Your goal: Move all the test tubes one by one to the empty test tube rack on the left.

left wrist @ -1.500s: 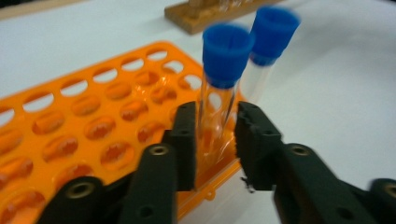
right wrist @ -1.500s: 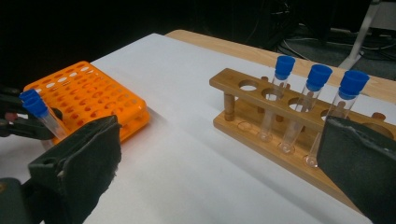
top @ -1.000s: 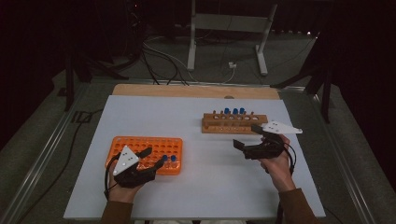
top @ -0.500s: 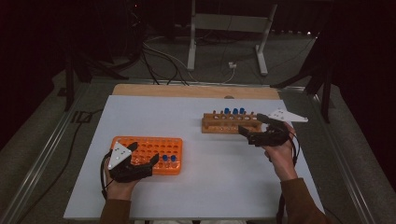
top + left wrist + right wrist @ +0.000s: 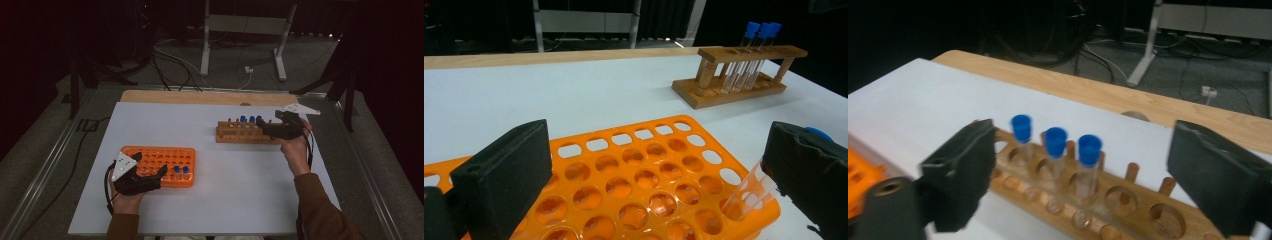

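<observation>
An orange tube rack (image 5: 157, 161) lies at the near left of the white table, with two blue-capped tubes (image 5: 180, 170) at its right end. My left gripper (image 5: 150, 169) stands open over its near edge. In the left gripper view the rack (image 5: 639, 175) lies between the open left gripper (image 5: 659, 170), and one clear tube (image 5: 749, 192) leans beside the right jaw. A wooden rack (image 5: 245, 132) at the far right holds three blue-capped tubes (image 5: 250, 120). My right gripper (image 5: 267, 123) is open at that rack's right end. In the right gripper view the three tubes (image 5: 1055, 145) stand between the open right gripper (image 5: 1093, 170).
A bare wooden strip (image 5: 200, 96) runs along the table's far edge. Beyond it are cables (image 5: 175, 65) and a metal stand (image 5: 245, 30) on the floor. White tabletop (image 5: 235, 190) lies open between the two racks.
My right gripper has moved away from the person, up to the right end of the wooden rack. The left gripper has barely shifted by the orange rack.
</observation>
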Demonstrator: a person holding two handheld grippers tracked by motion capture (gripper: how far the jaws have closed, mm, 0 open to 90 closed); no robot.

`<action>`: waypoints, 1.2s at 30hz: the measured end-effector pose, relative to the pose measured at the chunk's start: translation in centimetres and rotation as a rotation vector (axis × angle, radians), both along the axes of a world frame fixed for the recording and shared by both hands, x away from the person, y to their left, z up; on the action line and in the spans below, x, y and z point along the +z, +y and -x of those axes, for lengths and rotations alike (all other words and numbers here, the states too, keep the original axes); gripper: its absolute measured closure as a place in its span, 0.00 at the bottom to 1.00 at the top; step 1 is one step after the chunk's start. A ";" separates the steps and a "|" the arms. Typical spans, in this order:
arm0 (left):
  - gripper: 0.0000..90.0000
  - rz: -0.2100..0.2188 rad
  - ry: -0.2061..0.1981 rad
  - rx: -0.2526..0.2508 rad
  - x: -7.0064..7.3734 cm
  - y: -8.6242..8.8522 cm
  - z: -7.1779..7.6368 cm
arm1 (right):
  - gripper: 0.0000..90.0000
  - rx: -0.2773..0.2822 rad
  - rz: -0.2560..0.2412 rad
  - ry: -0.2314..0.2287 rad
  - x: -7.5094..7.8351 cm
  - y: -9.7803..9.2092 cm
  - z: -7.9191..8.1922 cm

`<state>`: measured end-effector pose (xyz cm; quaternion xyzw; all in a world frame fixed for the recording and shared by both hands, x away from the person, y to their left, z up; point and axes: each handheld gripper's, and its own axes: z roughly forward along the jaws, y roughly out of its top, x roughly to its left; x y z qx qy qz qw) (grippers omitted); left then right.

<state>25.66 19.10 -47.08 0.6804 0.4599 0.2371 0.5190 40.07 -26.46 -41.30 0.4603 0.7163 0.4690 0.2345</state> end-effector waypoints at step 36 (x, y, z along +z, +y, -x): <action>0.01 -0.023 0.002 0.025 -0.2 -0.2 0.0 | 0.86 -0.029 0.091 0.092 -4.4 1.8 -2.4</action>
